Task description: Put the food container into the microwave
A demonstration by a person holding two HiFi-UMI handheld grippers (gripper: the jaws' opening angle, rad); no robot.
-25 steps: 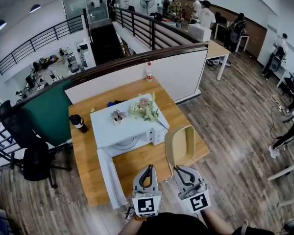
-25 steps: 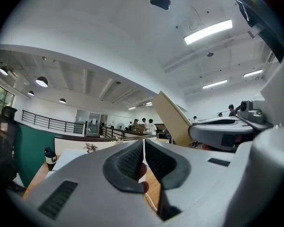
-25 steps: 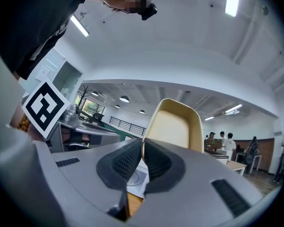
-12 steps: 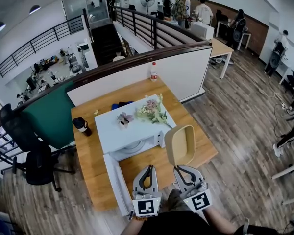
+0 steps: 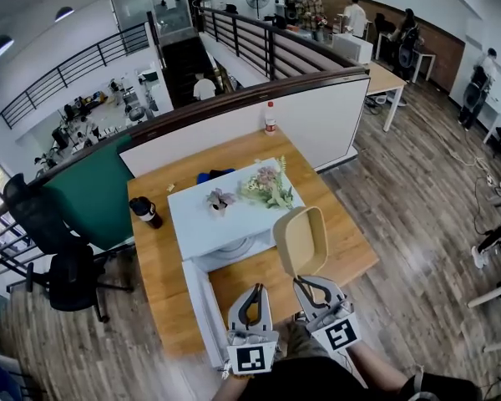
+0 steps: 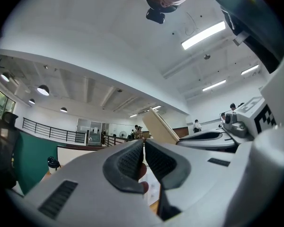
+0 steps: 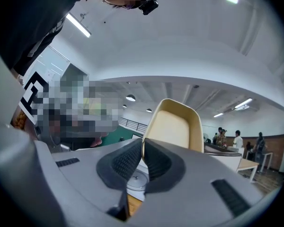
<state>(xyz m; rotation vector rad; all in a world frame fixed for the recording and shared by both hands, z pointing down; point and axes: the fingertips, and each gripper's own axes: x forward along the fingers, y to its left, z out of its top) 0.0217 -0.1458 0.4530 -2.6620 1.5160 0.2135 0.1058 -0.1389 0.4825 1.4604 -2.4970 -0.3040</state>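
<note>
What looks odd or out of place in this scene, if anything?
The food container is tipped almost on edge, held by its rim in the right tongs. A bouquet lies on top of the open microwave, an unusual place for flowers.

One white box-shaped microwave [image 5: 221,224]. One wooden table [image 5: 351,253]. One beige plastic food container [image 5: 301,241]. One dark cylindrical tumbler [image 5: 147,211]. One clear bottle with a red cap [image 5: 270,117]. Two flower arrangements: one pale bouquet [image 5: 270,186], one small potted bloom [image 5: 220,200]. One black office chair [image 5: 58,257]. Two grey grippers: left gripper [image 5: 252,291], right gripper [image 5: 300,281].
</note>
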